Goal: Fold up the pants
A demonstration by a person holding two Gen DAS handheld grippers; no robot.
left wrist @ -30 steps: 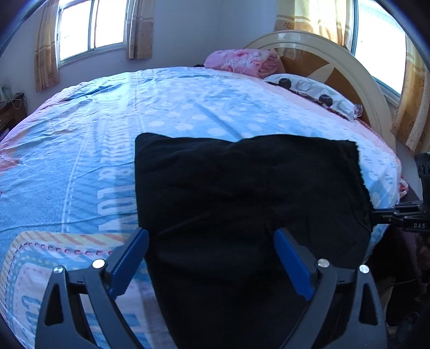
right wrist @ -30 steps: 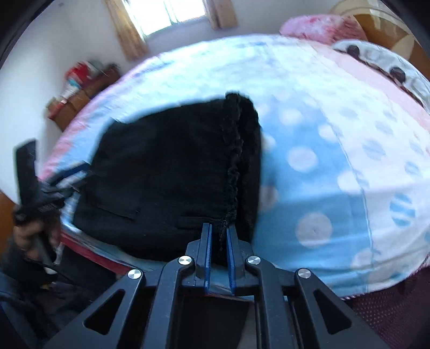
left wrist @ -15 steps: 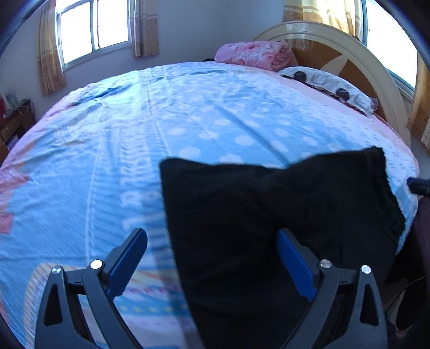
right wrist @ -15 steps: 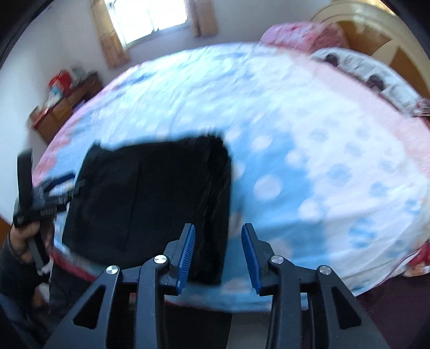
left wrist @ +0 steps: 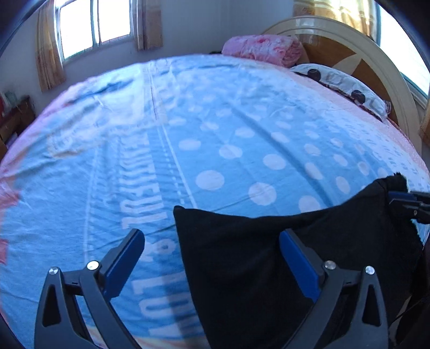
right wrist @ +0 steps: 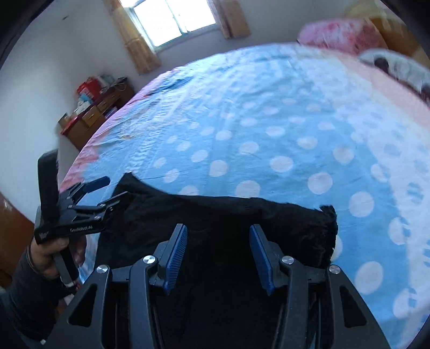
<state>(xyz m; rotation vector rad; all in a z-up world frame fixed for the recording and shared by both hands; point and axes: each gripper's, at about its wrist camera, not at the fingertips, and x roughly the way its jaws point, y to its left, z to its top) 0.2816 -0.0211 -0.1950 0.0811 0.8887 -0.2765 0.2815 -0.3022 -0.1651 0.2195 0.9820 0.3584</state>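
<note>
Folded black pants (left wrist: 255, 268) lie at the near edge of the blue dotted bed sheet (left wrist: 215, 139). My left gripper (left wrist: 211, 235) is open wide above their left part, and its pads touch nothing. From the right wrist view the pants (right wrist: 215, 212) spread under my right gripper (right wrist: 217, 228). Its jaws are opening, the cloth lies below them and the pads do not press on it. The left gripper (right wrist: 114, 188), held by a hand (right wrist: 45, 249), hovers open over the pants' left corner. The right gripper's blue tip (left wrist: 400, 197) shows at the pants' right corner.
A rolled pink blanket (left wrist: 263, 49) and a spotted pillow (left wrist: 341, 83) lie by the curved headboard (left wrist: 376, 59) at the far end. A wooden cabinet (right wrist: 94, 115) with boxes stands beyond the bed's left side, under a curtained window (right wrist: 174, 18).
The right gripper let go of the pants' ribbed edge and opened. Both grippers drew back toward the near bed edge, so the pants now sit lower in both views.
</note>
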